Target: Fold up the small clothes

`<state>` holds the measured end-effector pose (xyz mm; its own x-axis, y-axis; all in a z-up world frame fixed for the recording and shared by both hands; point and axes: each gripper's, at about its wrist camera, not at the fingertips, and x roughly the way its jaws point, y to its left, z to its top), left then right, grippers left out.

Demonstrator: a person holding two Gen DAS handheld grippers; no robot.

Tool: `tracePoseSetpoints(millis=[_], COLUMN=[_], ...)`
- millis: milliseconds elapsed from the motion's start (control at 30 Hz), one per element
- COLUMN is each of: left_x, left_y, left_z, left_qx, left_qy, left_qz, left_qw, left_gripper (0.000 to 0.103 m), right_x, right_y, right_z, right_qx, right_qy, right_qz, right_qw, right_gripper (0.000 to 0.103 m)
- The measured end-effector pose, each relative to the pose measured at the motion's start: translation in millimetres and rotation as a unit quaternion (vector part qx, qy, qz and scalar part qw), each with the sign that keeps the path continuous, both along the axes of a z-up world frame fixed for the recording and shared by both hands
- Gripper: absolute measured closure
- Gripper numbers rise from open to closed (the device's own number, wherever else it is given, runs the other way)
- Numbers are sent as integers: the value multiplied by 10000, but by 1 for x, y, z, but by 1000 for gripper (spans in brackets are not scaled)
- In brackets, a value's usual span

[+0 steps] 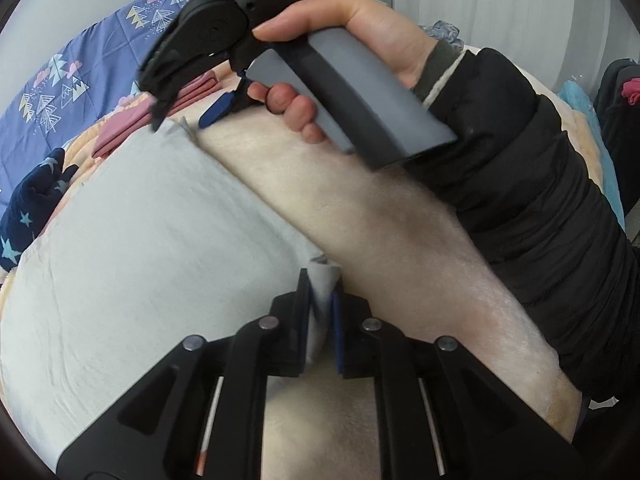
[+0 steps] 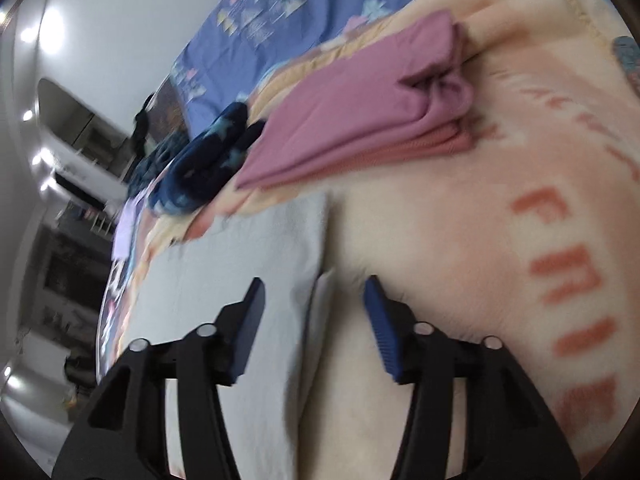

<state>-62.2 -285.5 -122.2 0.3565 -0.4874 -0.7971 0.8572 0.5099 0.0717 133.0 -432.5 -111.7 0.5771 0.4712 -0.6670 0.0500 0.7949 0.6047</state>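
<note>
The left gripper is clamped on a corner of the pale grey cloth spread on the cream blanket, while the right gripper is held spread astride the cloth's far edge.

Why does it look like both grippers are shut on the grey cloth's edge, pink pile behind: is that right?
Only the left gripper is shut on the grey cloth. The right wrist view shows the right gripper open, fingers straddling the edge. The pink pile is behind.
</note>
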Motion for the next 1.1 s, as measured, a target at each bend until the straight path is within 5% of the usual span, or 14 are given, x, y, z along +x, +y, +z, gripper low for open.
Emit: tracePoseSetpoints(millis=[67,100,133,267,433,633,733,767,867,933,1000,1100], left_x=[1,1,1,5,10,10,11,11,12,15,22,34], left_y=[0,0,0,4,4,16,33,39,66,91,127,188], left_z=[-2,-2,-2,-3,-9,-4,2,6,18,25,30,37], left_qx=[-12,-18,-31,-180,-221,-583,-835,-861,-943,-975,-1016,-1119], left_qy=[32,42,58,198,318,743,1094,1064,840,681,531,405], left_qz=[-24,-37,-50,-74,-97,-194,-301,-243,-26,244,708,1643], left_qw=[10000,10000,10000,9996,9992,9953,9900,9903,9920,9926,9909,9792], left_gripper=[93,93,93,93,93,91,78,66,62,57,52,52], right_x=[3,5,6,-7,14,-4,-22,-32,-70,-93,-100,-110], right_y=[11,17,22,21,23,-4,-1,7,40,65,83,84], right_z=[-2,-4,-4,21,-13,2,24,34,46,35,9,4], right_qx=[-232,-412,-465,-324,-902,-866,-844,-795,-744,-1145,-2120,-2232], right_qy=[-88,-106,-139,-574,-229,-585,-864,-996,-1287,-1062,-446,-583], right_qz=[10,-77,-14,-236,-440,-1069,-837,-589,139,400,297,48], right_qw=[9997,9991,9988,9975,9947,9888,9891,9901,9888,9869,9758,9730], right_gripper=[56,89,98,100,100,100,96,96,96,96,95,96])
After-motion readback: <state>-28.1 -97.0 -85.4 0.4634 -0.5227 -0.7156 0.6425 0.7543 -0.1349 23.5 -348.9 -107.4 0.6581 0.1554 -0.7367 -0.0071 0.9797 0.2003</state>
